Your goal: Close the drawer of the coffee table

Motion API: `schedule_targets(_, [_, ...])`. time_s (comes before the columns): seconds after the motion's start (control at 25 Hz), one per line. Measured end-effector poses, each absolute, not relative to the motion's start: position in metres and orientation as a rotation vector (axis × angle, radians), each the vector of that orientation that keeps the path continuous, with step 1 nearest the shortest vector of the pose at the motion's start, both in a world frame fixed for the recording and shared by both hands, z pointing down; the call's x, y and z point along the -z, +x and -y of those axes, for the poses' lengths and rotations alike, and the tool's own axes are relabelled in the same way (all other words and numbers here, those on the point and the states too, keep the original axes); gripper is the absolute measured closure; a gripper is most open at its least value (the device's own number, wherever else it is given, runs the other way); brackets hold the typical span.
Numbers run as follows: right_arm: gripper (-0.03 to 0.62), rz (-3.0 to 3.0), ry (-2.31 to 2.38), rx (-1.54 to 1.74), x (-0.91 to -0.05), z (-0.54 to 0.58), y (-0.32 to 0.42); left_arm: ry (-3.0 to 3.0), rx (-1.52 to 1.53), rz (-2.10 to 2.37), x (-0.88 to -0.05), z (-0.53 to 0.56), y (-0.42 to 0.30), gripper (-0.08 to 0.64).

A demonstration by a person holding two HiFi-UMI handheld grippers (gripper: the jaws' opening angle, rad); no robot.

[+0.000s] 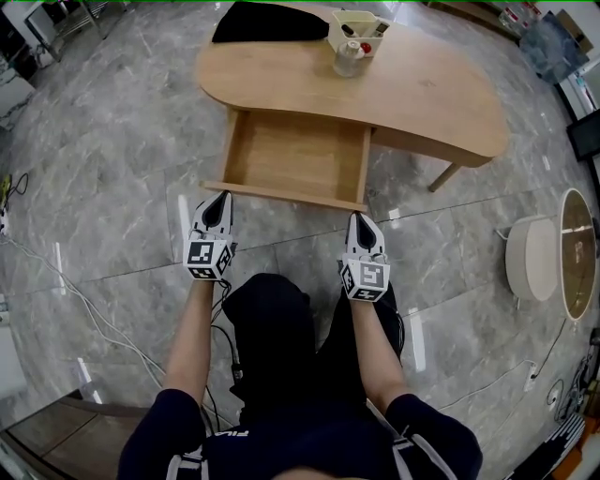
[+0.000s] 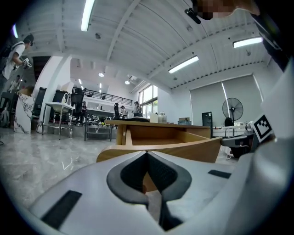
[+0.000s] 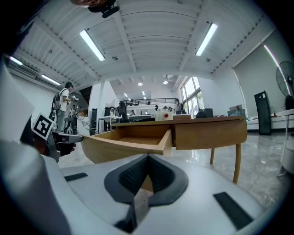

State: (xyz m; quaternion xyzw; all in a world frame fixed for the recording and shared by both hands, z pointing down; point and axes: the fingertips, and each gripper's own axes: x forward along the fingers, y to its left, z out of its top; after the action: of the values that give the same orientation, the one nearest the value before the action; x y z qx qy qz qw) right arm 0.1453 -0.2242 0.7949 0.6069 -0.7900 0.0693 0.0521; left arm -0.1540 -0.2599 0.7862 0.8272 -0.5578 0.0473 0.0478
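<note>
Drawer (image 1: 298,159) stands pulled fully out of the coffee table (image 1: 422,94), empty, bare wood inside.

Head view: left gripper (image 1: 222,199) points at the left end of the drawer's front board, and right gripper (image 1: 360,221) at the right end. The board lies just ahead of both sets of fingertips. Whether they touch it cannot be told from above. Beyond the fingers, past the drawer, the tabletop carries a black cloth (image 1: 267,23), an open box (image 1: 359,33) and a glass jar (image 1: 348,58) just in front of the box. Grey marble floor (image 1: 112,159) lies all round.

Left gripper view: fingers pressed together at the tips, nothing pinched between them. The drawer's curved front board (image 2: 183,149) rises directly beyond the fingertips, very near, with the open cavity behind it and the tabletop above. Off to the fingers' right, the other gripper's marker cube (image 2: 262,128) shows. A standing fan (image 2: 234,109) is far behind it.

Right gripper view: fingers likewise closed tip to tip and empty. The drawer's front board (image 3: 115,146) sits close ahead and slightly left of the fingertips, and its right corner comes just above them. The table's apron (image 3: 209,133) and a table leg (image 3: 237,163) lie farther off to the fingers' right. The left gripper's marker cube (image 3: 43,126) shows at the far left.
</note>
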Motion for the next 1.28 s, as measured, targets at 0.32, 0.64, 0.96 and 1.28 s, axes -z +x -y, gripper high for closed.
schedule_targets(0.32, [0.566, 2.375, 1.907, -0.254, -0.793, 0.230, 0.149, 2.549, -0.148, 1.686, -0.778, 0.261, -0.153, 0.535])
schedule_targets(0.64, [0.566, 2.358, 1.903, -0.247, -0.793, 0.235, 0.153, 2.552, -0.155, 1.662, -0.787, 0.256, -0.154, 0.535])
schedule_targets(0.96, [0.566, 2.366, 1.897, -0.237, -0.792, 0.237, 0.152, 2.478, -0.123, 1.707, -0.800, 0.266, -0.161, 0.535])
schedule_targets(1.28, [0.566, 2.371, 1.878, -0.241, -0.789, 0.241, 0.156, 2.470, -0.106, 1.676, -0.798, 0.267, -0.157, 0.535])
